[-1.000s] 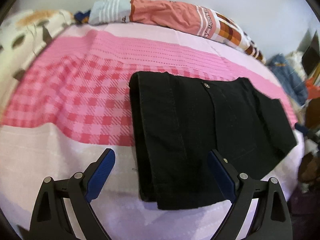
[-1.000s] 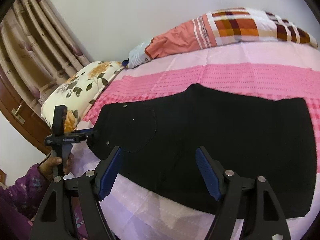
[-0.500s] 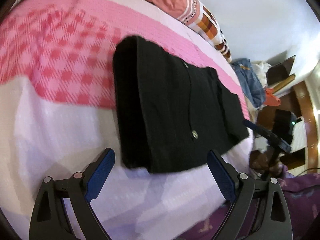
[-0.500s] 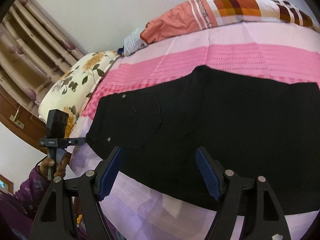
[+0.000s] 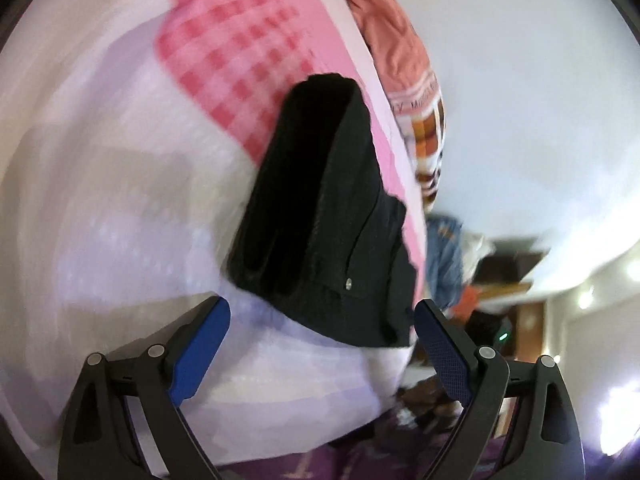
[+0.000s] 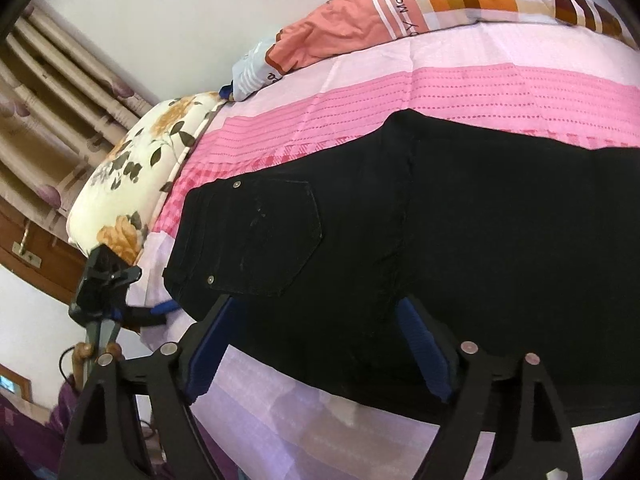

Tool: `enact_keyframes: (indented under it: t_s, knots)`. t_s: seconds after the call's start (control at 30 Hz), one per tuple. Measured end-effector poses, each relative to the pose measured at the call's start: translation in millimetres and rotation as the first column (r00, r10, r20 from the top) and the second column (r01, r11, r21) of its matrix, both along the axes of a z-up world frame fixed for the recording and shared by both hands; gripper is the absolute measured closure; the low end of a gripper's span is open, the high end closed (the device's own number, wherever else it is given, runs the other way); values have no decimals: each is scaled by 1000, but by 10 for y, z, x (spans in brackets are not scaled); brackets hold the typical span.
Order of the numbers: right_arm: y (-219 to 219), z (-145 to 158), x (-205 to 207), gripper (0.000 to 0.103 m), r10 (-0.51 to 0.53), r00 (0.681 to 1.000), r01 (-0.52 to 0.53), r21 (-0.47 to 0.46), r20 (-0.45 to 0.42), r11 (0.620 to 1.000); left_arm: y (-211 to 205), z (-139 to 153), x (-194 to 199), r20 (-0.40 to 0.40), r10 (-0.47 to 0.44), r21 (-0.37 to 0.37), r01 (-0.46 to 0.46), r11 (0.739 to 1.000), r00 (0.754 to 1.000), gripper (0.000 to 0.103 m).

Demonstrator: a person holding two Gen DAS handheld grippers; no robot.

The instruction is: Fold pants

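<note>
Black pants [image 6: 460, 216] are lying folded on the bed [image 6: 460, 84]; left tool [image 5: 320, 320] gaping beside them, right tool [image 6: 316, 316] widening at their near edge, gripping nothing.

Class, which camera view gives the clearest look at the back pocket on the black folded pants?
The right wrist view: the back pocket on the black folded pants shows sharply, stitching and rivets included. The left wrist view is blurred and shows the pants edge-on, with one rivet.
</note>
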State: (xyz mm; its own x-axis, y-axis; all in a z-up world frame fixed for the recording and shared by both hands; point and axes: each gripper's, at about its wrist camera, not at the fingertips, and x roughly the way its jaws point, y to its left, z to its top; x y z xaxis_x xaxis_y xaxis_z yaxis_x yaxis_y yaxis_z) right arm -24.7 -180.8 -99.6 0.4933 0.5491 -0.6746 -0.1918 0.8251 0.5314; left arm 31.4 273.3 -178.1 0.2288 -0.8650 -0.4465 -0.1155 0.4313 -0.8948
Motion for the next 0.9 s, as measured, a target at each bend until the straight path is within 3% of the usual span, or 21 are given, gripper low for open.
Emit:
enact_keyframes:
  t_s: [0.17, 0.27, 0.4, 0.7, 0.77, 0.83, 0.9]
  knots:
    - [28, -47, 29, 22, 7, 1000, -7, 2, -25, 1000, 76, -147, 47, -106, 83, -117, -96, 989, 991, 10]
    - [32, -32, 10, 22, 11, 1000, -11, 0, -20, 1000, 48, -134, 171, -130, 100, -115, -115, 987, 986, 10]
    - [-9, -29, -5, 16, -4, 1000, 5, 16, -17, 1000, -31, -83, 210, -111, 88, -77, -97, 992, 990, 10]
    - [-61, -87, 45, 16, -11, 999, 14, 55, -46, 998, -41, -68, 158, -36, 105, -82, -108, 991, 994, 10]
    - [-60, -93, 40, 16, -10, 999, 13, 60, -46, 998, -75, 13, 182, 16, 86, -80, -85, 993, 996, 10]
    - [-74, -103, 35, 16, -11, 999, 14, 63, -52, 998, -118, 126, 173, 93, 67, -29, -64, 997, 993, 10]
    - [-96, -109, 34, 16, -14, 998, 18, 73, -54, 997, -154, 102, 154, 74, 55, 38, -58, 998, 996, 10]
